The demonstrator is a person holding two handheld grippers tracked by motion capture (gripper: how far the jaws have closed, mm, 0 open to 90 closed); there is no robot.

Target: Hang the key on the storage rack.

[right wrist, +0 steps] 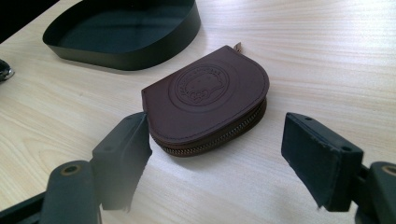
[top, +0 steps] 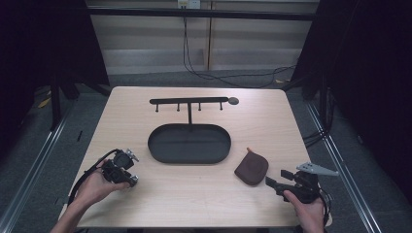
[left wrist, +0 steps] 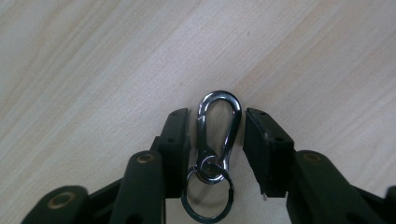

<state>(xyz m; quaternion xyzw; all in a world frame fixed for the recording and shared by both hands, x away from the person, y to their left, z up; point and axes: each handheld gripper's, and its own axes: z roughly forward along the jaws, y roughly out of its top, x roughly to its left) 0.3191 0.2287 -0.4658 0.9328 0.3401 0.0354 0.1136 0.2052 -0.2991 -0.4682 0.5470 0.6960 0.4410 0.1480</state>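
Carabiner keyring point(left wrist: 218, 135): flat on table point(top: 204, 194), between spread left tongs point(left wrist: 217, 135), ungripped. Brown zip pouch point(right wrist: 208, 109): before open right tongs point(right wrist: 215, 154). Tray point(top: 189, 143) empty, hook rack point(top: 189, 102) bare; nothing stowed yet.

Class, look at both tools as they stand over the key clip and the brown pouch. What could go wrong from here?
1. The left tool brackets the thin, rounded metal carabiner clip, which lies flat on the table; closing could squirt it sideways or pinch only the loose ring.
2. The right tool is open around the brown zip pouch, with one jaw already at its edge; a low, smooth pouch may get pushed along rather than gripped.
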